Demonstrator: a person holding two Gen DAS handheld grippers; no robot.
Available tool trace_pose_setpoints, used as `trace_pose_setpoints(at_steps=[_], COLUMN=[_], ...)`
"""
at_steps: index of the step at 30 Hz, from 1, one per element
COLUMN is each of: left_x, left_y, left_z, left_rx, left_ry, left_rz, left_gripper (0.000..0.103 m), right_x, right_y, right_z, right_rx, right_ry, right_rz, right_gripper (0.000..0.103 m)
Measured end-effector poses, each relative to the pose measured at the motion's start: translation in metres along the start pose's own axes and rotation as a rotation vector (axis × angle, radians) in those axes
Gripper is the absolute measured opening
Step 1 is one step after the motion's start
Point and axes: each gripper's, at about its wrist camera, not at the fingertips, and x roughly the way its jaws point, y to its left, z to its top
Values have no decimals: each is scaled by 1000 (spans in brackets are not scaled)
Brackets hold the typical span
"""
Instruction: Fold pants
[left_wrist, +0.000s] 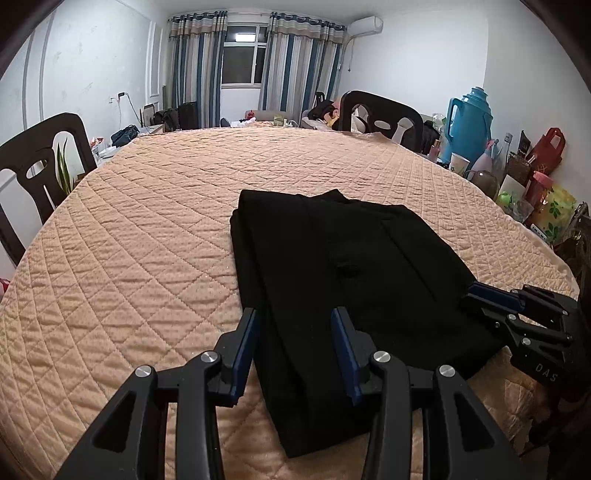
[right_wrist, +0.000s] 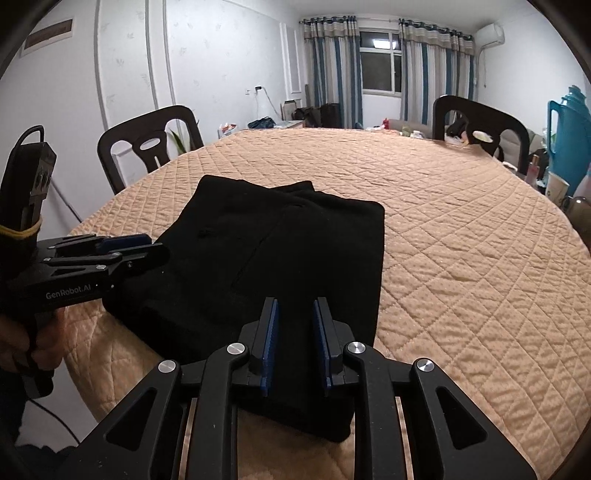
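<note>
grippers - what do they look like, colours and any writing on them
Both are black plastic with blue pads inside the jaws and silver round bolts at the joints. The left gripper reads "GenRobot.AI" in white on its side; the right gripper shows "DAS". A yellow band wraps the left one's rear.

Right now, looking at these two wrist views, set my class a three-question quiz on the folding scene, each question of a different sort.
1. True or false: the black pants lie folded on the quilted table cover.
2. Which gripper's fingers stand wider apart? A. left gripper B. right gripper
3. Fill in: neither gripper holds any ____.

Key: 1 true. 2 A. 3 cloth.
</note>
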Motion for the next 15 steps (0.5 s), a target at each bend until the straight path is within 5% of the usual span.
trace_pose_setpoints(at_steps=[15], left_x=[-5], left_y=[5], left_z=[-8], left_rx=[-25], left_ry=[-27], left_rz=[-17], left_gripper=[45], right_x=[-9], right_y=[-1], right_z=[-7], right_rx=[29], right_ry=[-34], right_rz=[-11], right_gripper=[21])
